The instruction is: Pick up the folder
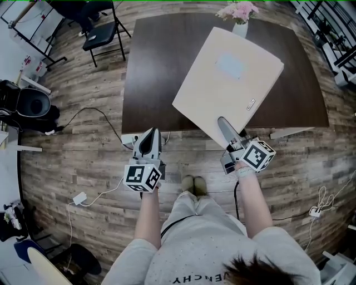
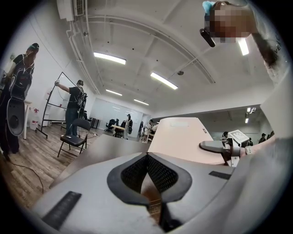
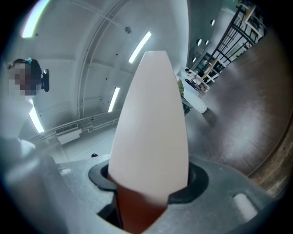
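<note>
- Overhead, a person stands at the near edge of a dark brown rectangular wooden table, holding a two-jaw gripper in each hand.
- A large, flat, pale beige square folder sits over the right half of the table, turned diamond-wise. It appears raised off the tabletop, and its nearest corner reaches out past the table's near edge.
- The right gripper is clenched on that nearest corner, one jaw lying on top of the folder. Its own view shows the beige sheet wedged between the two dark pads.
- A faint grey rectangular patch marks the middle of the folder's top face.
- The left gripper hovers just off the table's near edge, left of the folder and apart from it. Its jaws are pressed together, with nothing between them.
- A white vase of pink flowers stands at the table's far edge, just behind the folder's far corner.
- A black folding chair stands on the grey wood-plank floor off the table's far left corner.
</note>
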A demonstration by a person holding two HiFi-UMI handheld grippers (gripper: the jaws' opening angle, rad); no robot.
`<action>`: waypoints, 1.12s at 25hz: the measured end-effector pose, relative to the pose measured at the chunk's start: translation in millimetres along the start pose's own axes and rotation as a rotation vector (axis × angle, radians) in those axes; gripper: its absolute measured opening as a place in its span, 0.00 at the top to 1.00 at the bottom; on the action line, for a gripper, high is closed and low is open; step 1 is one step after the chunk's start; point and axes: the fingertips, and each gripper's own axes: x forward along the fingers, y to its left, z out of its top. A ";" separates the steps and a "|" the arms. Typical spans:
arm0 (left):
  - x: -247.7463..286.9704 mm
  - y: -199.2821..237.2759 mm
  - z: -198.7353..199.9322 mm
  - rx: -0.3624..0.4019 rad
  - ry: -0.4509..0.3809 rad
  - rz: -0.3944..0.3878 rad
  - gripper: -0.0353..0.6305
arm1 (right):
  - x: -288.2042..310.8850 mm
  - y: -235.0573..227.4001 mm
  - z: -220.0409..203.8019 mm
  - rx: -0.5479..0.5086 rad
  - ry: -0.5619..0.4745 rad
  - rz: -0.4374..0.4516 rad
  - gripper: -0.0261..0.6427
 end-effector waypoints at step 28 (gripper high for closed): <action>5.8 -10.9 53.6 0.059 -0.047 0.003 0.95 | -23.7 24.8 58.9 -0.235 -0.072 -0.063 0.57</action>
